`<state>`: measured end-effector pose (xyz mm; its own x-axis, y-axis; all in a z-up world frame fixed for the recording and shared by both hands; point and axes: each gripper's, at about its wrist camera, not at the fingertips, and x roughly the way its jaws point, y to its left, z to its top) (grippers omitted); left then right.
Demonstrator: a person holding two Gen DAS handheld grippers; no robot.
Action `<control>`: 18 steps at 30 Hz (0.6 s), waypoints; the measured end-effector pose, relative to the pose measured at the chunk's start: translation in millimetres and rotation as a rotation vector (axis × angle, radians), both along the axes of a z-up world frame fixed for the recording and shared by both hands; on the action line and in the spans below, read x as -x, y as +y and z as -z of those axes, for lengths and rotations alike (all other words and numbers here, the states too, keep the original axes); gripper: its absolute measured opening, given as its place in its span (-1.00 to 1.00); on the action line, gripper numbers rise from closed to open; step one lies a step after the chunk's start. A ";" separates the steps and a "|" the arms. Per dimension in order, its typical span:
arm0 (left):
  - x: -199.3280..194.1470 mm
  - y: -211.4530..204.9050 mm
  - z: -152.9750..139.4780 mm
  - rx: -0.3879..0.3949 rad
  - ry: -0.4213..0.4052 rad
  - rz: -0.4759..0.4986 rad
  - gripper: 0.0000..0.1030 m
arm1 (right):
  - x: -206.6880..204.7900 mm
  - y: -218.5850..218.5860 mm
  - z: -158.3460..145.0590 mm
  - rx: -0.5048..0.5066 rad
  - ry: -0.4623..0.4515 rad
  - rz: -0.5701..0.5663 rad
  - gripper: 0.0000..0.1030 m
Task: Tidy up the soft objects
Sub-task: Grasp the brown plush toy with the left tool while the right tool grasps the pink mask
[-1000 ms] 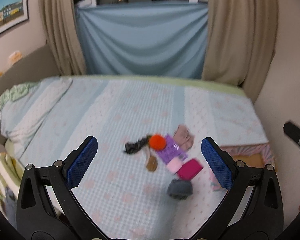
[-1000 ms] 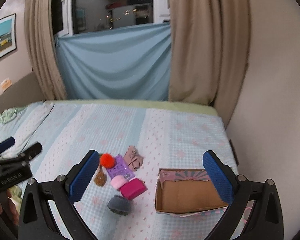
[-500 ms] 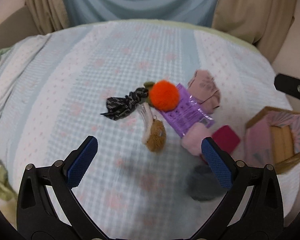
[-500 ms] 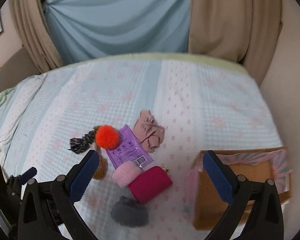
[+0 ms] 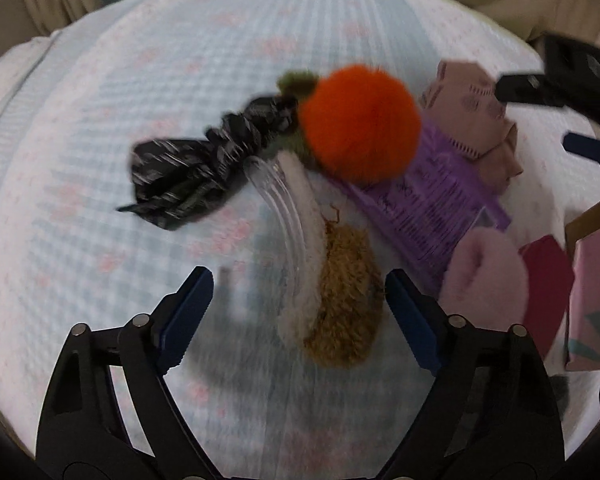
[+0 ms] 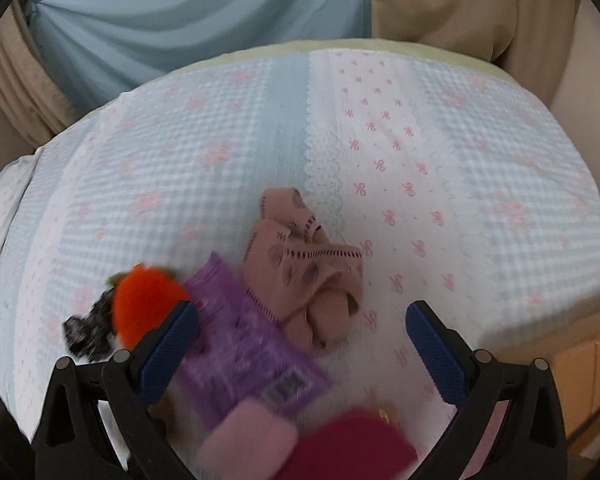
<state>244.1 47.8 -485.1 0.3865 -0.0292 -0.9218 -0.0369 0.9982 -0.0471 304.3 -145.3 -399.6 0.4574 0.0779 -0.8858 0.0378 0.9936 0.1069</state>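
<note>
Here: left gripper (image 5: 296,308) closing around brown plush (image 5: 346,300), untouched; right gripper (image 6: 302,346) released; purple packet (image 6: 244,356) print illegible.

Print on the purple packet (image 5: 432,200) is too blurred to read.

Your left gripper (image 5: 298,300) and right gripper (image 6: 302,344) look alike: black angular plastic arms with triangular cut-outs, silver screws at the joints, and blue ribbed pads (image 5: 188,312) on the fingers.

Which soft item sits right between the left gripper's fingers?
The brown-and-white fuzzy plush; the orange pom-pom and black scrunchie lie farther away.
</note>
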 end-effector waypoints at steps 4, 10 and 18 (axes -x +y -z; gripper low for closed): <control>-9.3 -3.4 14.1 0.006 0.026 0.020 0.42 | -25.9 0.0 27.5 -0.006 0.049 0.018 0.99; -21.2 -5.0 13.1 -0.013 0.005 0.062 -0.18 | -45.3 -2.8 55.0 -0.027 0.101 0.049 0.44; -26.2 1.9 10.4 0.011 0.003 0.061 -0.33 | -39.0 10.4 55.2 -0.026 0.079 0.025 -0.36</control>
